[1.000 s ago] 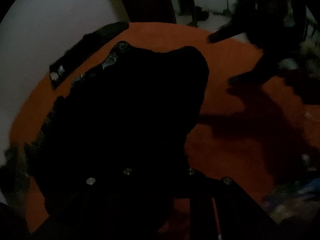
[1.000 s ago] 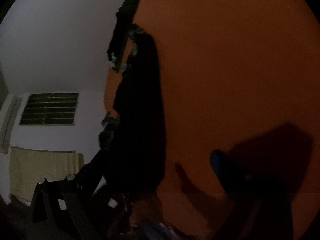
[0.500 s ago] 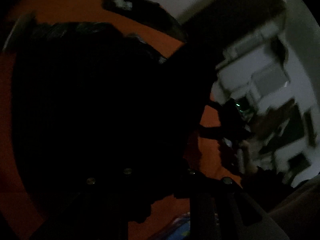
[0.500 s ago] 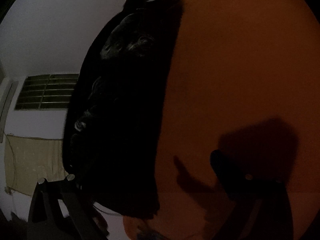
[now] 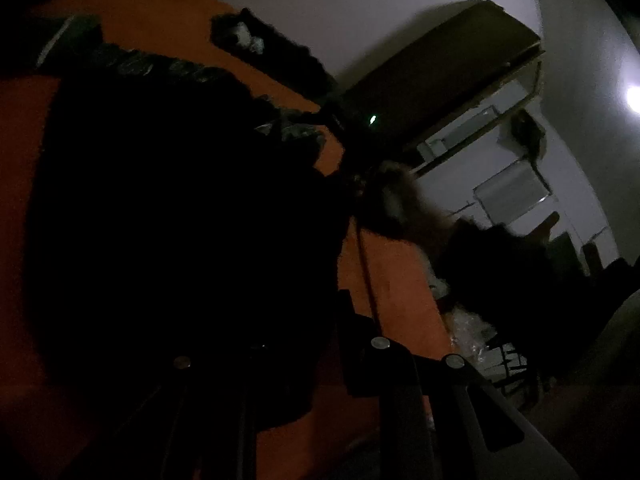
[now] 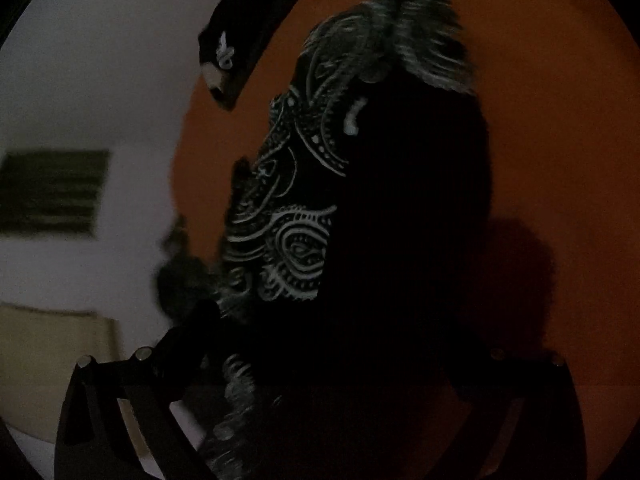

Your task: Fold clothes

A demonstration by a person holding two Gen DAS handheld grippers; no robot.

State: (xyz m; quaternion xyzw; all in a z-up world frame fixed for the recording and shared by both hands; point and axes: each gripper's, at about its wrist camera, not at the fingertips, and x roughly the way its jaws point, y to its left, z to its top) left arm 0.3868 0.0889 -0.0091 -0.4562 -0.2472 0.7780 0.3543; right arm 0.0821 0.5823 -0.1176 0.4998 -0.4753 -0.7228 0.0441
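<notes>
**Dark patterned garment going over on the orange counter**

The orange counter (image 6: 540,100) is filling most of both views, and the black garment (image 6: 288,240) with its white swirling print is lying across the middle of it. In the right wrist view it is running from 12 o'clock down to 6. A smaller dark folded piece (image 6: 240,52) is sitting apart at 11 o'clock, near the counter's edge.

The left claw (image 5: 272,312) is looking clenched on the garment, with black cloth spilling from between its fingers towards 9 o'clock. The right claw (image 6: 316,312) is standing released. Its finger bases are sitting wide at 8 and 4 o'clock, with cloth lying between them, though the tips are lost in the dark.

My read is that a fold is under way. To do it well, the left claw should be keeping the held edge taut and laying it square over the lower layer. The right should be pinning or catching the matching corner so the print side is not bunching.

Compared with a second ago, the right wrist view is now showing the garment broad and close, where it was showing a narrow strip at 10 o'clock. The left wrist view has swung from the open counter to the room at 3 o'clock, with the cloth still hanging at that claw.
</notes>
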